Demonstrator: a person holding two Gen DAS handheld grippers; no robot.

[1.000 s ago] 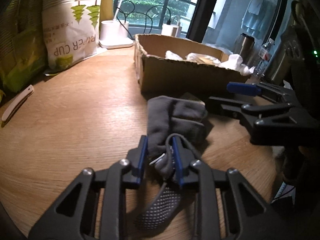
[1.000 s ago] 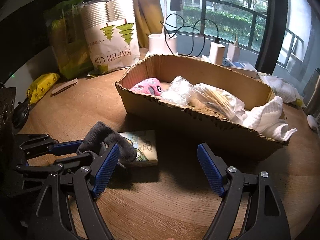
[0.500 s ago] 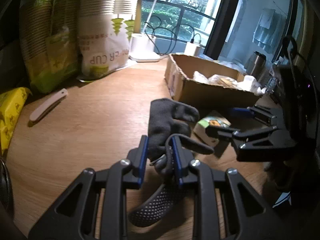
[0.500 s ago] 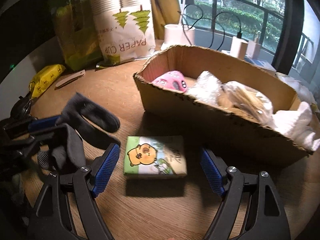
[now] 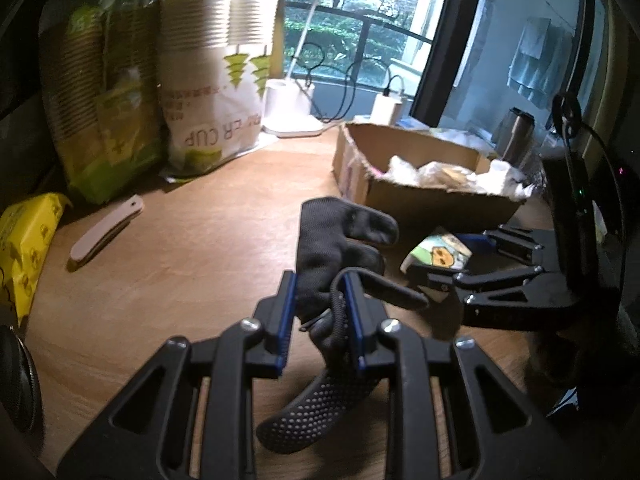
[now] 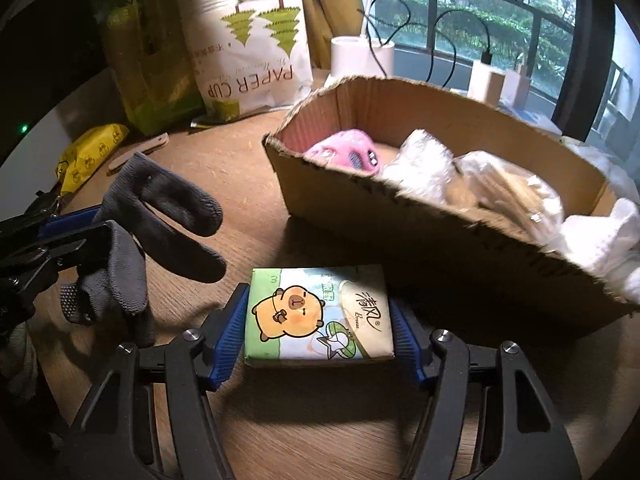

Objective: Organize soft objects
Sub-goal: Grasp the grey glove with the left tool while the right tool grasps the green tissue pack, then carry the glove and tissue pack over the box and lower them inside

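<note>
My left gripper (image 5: 320, 312) is shut on a dark grey glove (image 5: 336, 232) and holds it above the wooden table; the glove's fingers hang free, also in the right wrist view (image 6: 160, 216). My right gripper (image 6: 316, 328) is closed around a green tissue pack with a cartoon animal (image 6: 316, 316), its blue pads against both sides. The pack also shows in the left wrist view (image 5: 440, 254). A cardboard box (image 6: 400, 216) behind the pack holds a pink soft toy (image 6: 344, 152), plastic bags and a white cloth.
A paper cup bag (image 6: 248, 48) and a green bag (image 5: 108, 120) stand at the back left. A yellow packet (image 6: 88, 152) and a flat wooden stick (image 5: 108, 232) lie on the table. A white lamp base (image 5: 288, 108) and chargers stand by the window.
My left gripper has lifted the glove and pulled it back to the left, uncovering the tissue pack. My right gripper has moved forward and shut on the pack.
</note>
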